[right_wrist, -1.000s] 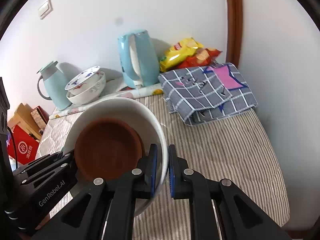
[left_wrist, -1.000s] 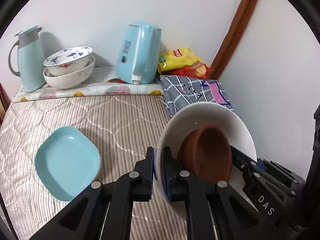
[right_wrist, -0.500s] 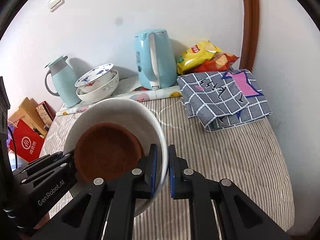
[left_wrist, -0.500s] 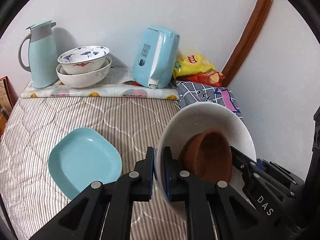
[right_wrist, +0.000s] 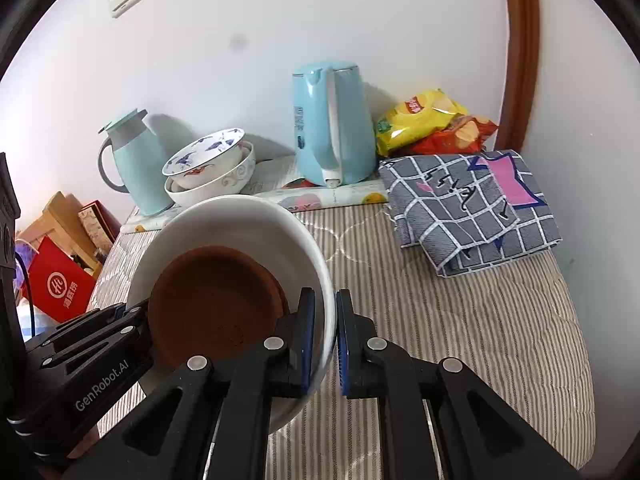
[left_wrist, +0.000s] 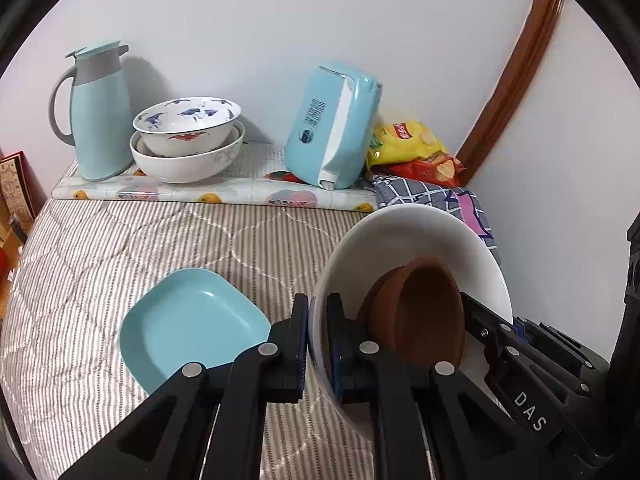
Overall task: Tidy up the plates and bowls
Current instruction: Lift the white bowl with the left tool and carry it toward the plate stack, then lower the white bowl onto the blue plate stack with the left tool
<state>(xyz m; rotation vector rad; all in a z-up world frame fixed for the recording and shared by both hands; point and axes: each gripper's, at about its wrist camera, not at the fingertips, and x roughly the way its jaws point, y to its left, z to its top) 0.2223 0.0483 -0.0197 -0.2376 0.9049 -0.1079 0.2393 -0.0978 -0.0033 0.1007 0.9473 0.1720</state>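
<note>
A large white bowl (left_wrist: 404, 236) with a brown dish (left_wrist: 424, 312) inside is held above the striped bed between both grippers. My left gripper (left_wrist: 318, 340) is shut on its left rim. My right gripper (right_wrist: 323, 340) is shut on its right rim; the white bowl (right_wrist: 240, 220) and the brown dish (right_wrist: 212, 296) show there too. A light blue square plate (left_wrist: 192, 324) lies on the bed to the left. Two stacked bowls (left_wrist: 188, 144), the upper with blue and red painting, stand at the back; they also show in the right wrist view (right_wrist: 212, 172).
A mint thermos jug (left_wrist: 98, 116) and a blue kettle (left_wrist: 336, 128) stand on a patterned mat (left_wrist: 200, 192) along the wall. Snack bags (left_wrist: 412, 148) and a folded checked cloth (right_wrist: 468, 208) lie at the back right. Boxes and a red bag (right_wrist: 56, 284) are beside the bed.
Both grippers have carried the white bowl with the brown dish to the left and back a little; the blue plate and the back items have shifted right in the left wrist view.
</note>
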